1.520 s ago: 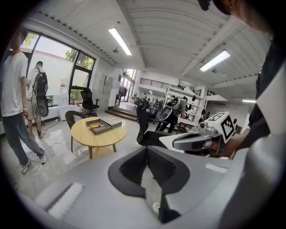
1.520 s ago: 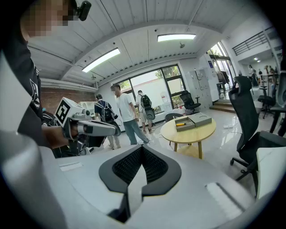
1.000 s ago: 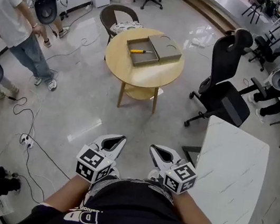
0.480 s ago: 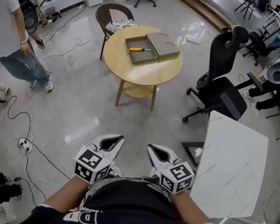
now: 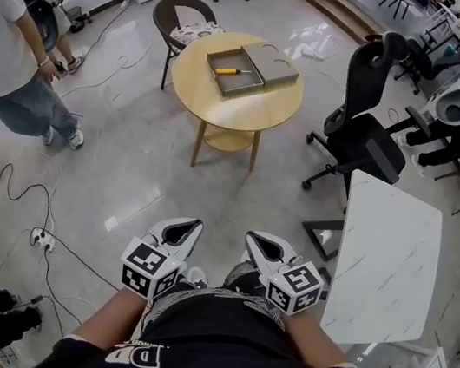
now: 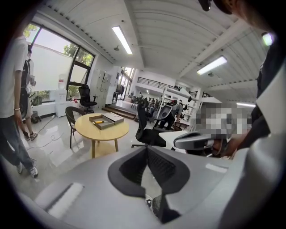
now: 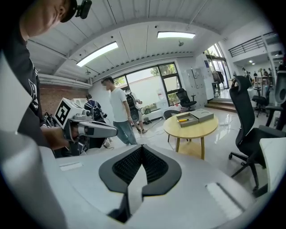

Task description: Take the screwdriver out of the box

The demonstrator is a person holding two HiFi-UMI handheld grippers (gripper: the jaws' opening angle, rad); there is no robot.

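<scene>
On round wooden table [image 5: 233,116]: yellow-handled screwdriver [image 5: 226,71] untouched in open grey box [image 5: 242,83]
Left gripper [image 5: 190,225], right gripper [image 5: 259,240]: jaws together, empty, far off

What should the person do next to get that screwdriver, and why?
Probably walk forward to the table. The screwdriver lies in the open box on it, across a stretch of floor. The left gripper and the right gripper are shut, empty and held close to the body, which looks too far away to reach it.
</scene>
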